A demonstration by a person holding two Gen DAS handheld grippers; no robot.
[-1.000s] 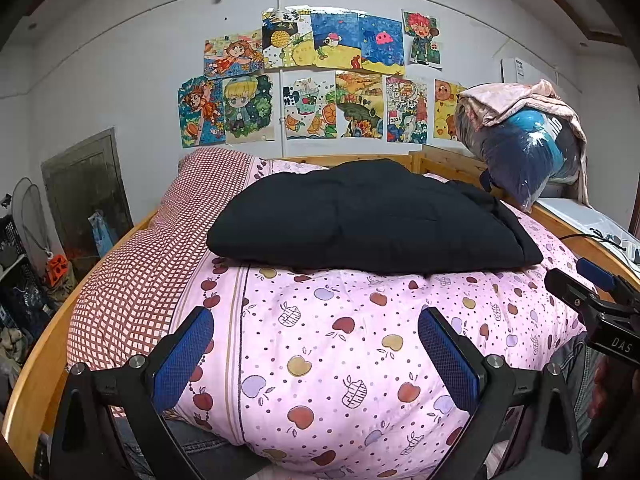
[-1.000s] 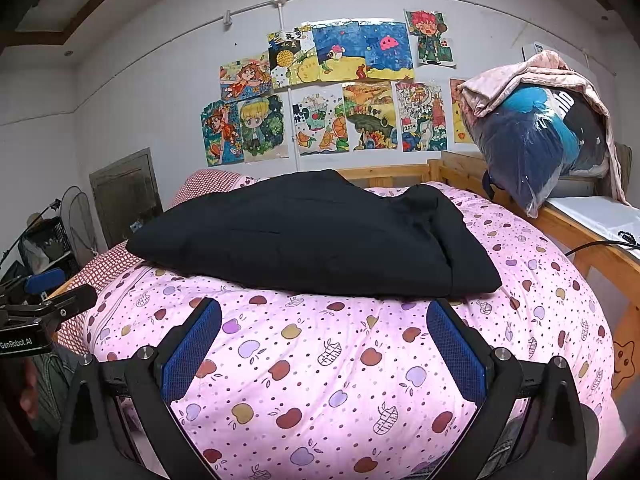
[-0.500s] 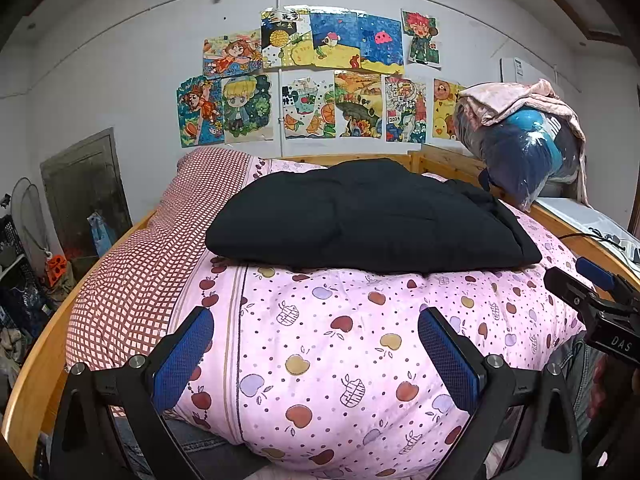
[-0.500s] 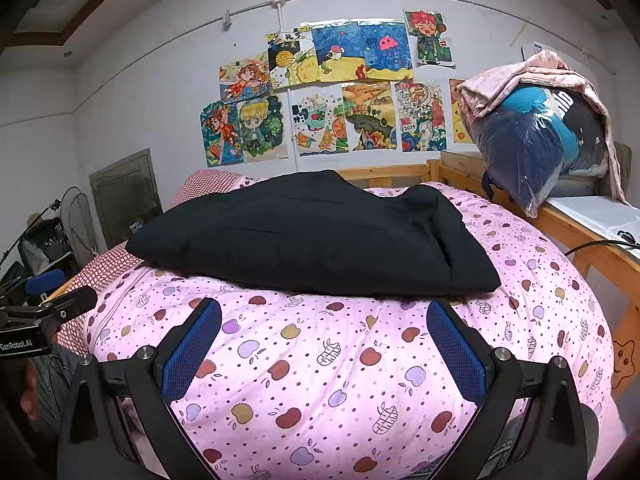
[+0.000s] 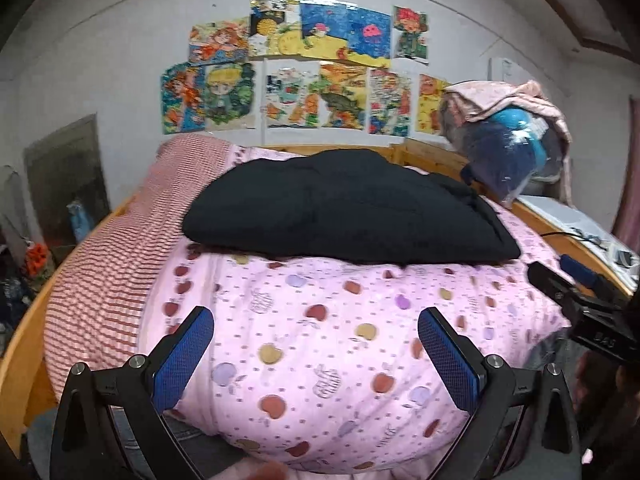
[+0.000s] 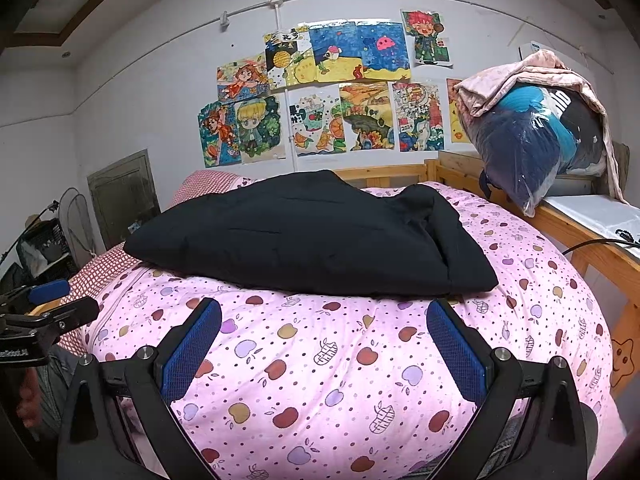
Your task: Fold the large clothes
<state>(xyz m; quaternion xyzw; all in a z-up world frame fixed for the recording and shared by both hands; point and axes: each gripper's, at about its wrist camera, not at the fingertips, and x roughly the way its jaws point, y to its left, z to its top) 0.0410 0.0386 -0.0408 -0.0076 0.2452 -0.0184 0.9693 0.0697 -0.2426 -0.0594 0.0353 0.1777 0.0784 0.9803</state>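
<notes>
Both grippers, left gripper (image 5: 316,344) and right gripper (image 6: 323,340), we are holding spread wide, gripping nothing, below the black garment (image 6: 312,236) mid-frame.

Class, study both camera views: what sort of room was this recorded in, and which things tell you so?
Most likely a child's bedroom at home. A wooden-framed bed carries a pink apple-print quilt with a black garment lying on it, and hand-coloured cartoon drawings are stuck across the wall behind.

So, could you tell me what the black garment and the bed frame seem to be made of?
The black garment looks like matte woven fabric, possibly cotton: soft creases, no sheen. The bed frame looks like pale, lightly finished wood, likely pine: yellowish boards with visible joints.
</notes>
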